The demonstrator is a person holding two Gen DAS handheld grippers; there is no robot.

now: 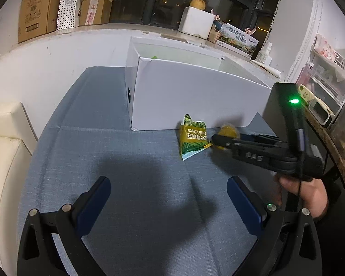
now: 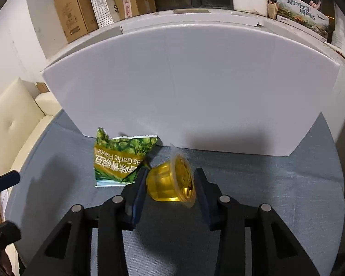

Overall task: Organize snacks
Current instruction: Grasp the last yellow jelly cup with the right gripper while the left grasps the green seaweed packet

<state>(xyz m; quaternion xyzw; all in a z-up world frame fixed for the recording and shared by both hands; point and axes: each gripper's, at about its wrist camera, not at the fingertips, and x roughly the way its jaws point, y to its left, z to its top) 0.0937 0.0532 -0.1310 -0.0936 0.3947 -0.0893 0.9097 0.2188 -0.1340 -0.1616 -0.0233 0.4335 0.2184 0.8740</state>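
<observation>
A yellow jelly cup [image 2: 170,184] lies tipped on its side on the blue-grey cloth, its lid facing right. My right gripper [image 2: 171,171] is shut on it, one pad on its base and the other at the lid rim. In the left wrist view the same right gripper [image 1: 218,140] reaches in from the right with the jelly cup [image 1: 228,130] at its tips. A green pea snack bag [image 2: 119,161] [image 1: 193,138] lies just left of the cup, in front of the white box [image 2: 195,87] [image 1: 195,96]. My left gripper [image 1: 169,181] hovers open over bare cloth, nothing between its fingers.
The tall open white box stands at the back of the table [image 1: 126,149]. A cream sofa [image 1: 7,149] borders the left side. Cardboard boxes [image 1: 39,7] sit on the sill behind. Cluttered shelves [image 1: 329,80] line the right. A hand [image 1: 306,188] holds the right gripper.
</observation>
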